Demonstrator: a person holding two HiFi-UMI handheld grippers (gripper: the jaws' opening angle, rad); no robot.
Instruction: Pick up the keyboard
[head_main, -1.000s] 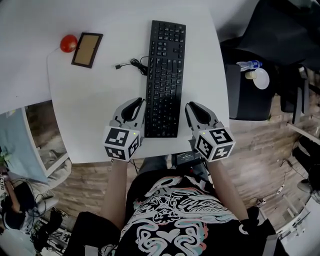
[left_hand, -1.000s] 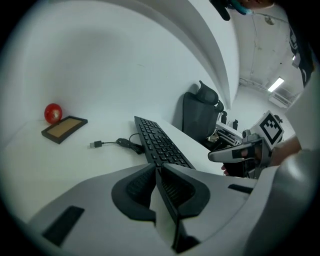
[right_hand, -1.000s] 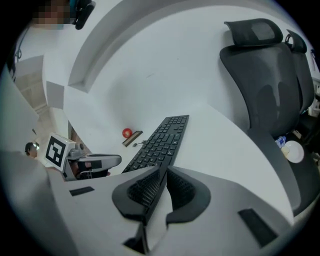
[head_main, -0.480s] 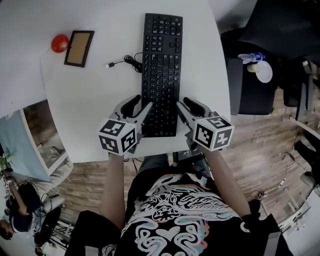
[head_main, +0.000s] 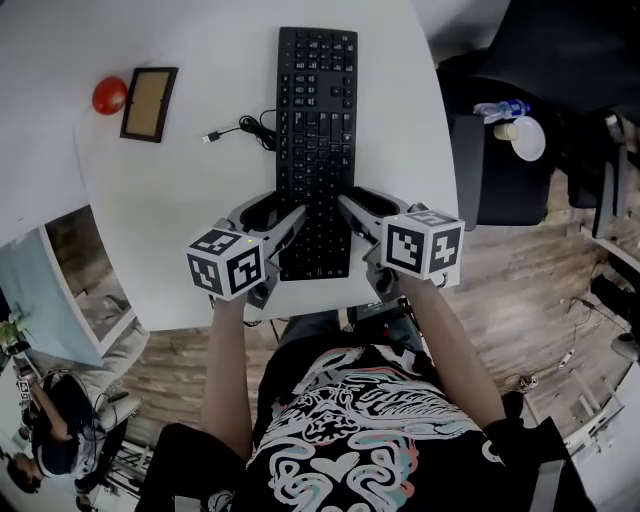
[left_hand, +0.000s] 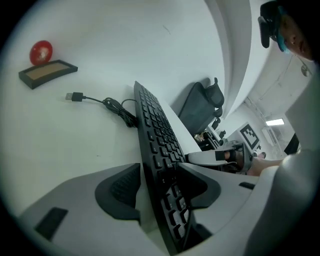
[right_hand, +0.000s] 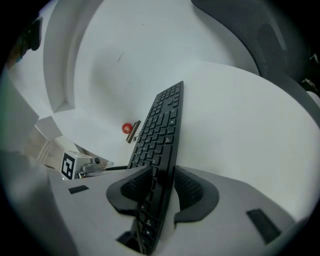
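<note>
Black keyboard (head_main: 315, 130): flat on the white table (head_main: 170, 190), lengthwise away from the person, near end at the front edge.
Left gripper (head_main: 280, 212): jaws opening, astride the keyboard's left edge, no grip.
Right gripper (head_main: 358, 205): jaws wide, astride the right edge, pads close beside it.
USB cable (head_main: 240, 130): loose, left of the keyboard.
Red ball (head_main: 108, 96), small framed board (head_main: 149, 90): far left.

keyboard (head_main: 315, 140): on table (head_main: 180, 220) | cable (head_main: 245, 130): left of it | frame (head_main: 149, 90), ball (head_main: 109, 96): farther left
</note>
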